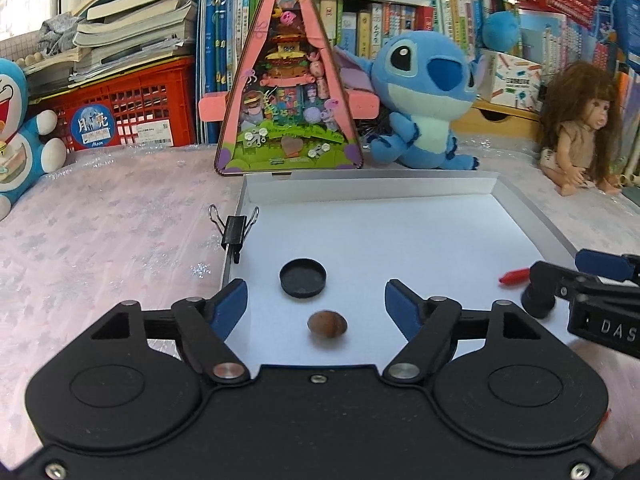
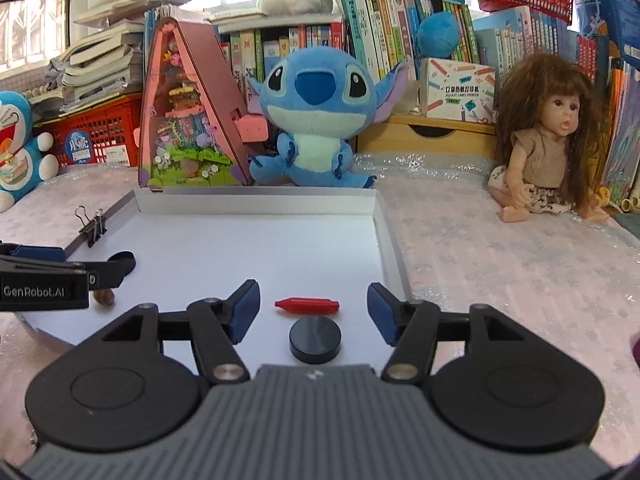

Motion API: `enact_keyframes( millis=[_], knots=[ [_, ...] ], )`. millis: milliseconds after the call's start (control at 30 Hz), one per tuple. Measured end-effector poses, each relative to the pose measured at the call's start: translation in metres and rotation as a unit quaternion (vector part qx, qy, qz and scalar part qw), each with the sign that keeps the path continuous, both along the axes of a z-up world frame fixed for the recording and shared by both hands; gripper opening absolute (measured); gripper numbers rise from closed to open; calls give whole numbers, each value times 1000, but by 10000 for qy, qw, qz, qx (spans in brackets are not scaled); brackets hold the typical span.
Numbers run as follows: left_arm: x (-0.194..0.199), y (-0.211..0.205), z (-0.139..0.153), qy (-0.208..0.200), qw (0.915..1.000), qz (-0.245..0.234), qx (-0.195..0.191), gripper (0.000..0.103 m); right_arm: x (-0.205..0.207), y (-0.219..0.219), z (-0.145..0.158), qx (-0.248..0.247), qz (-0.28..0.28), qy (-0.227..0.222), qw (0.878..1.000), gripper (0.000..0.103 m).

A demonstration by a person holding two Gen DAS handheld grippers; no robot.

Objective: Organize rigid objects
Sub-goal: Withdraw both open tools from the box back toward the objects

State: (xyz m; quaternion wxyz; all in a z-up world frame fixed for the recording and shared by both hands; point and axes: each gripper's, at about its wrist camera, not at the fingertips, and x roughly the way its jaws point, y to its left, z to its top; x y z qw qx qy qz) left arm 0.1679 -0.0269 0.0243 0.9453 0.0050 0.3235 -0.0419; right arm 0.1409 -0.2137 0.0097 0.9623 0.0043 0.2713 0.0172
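Note:
A shallow white tray lies on the table. In the left wrist view my left gripper is open over the tray's near left part; a brown nut lies between its fingers and a black cap lies open side up just beyond. In the right wrist view my right gripper is open; a black disc and a red peg lie between its fingers. The nut and cap show partly behind the left gripper there.
A black binder clip grips the tray's left rim. Behind the tray stand a pink triangular toy house, a blue plush and a doll. Books and red crates fill the back. The tabletop has a pink patterned cover.

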Motion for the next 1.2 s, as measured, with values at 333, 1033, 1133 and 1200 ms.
enact_keyframes(
  millis=[333, 1033, 1133, 1200],
  knots=[
    [-42, 12, 8, -14, 9998, -114, -191, 77, -37, 2, 12, 35, 139, -191, 9997, 75],
    [-118, 17, 6, -224, 9989, -403, -86, 78, -102, 7, 1, -156, 248, -225, 9993, 79],
    [-124, 18, 2, -196, 9989, -424, -50, 78, -108, 5, -5, -170, 188, -162, 9995, 79],
    [-128, 20, 0, -191, 9990, -414, -25, 77, -111, 3, -8, -143, 133, -131, 9997, 79]
  ],
)
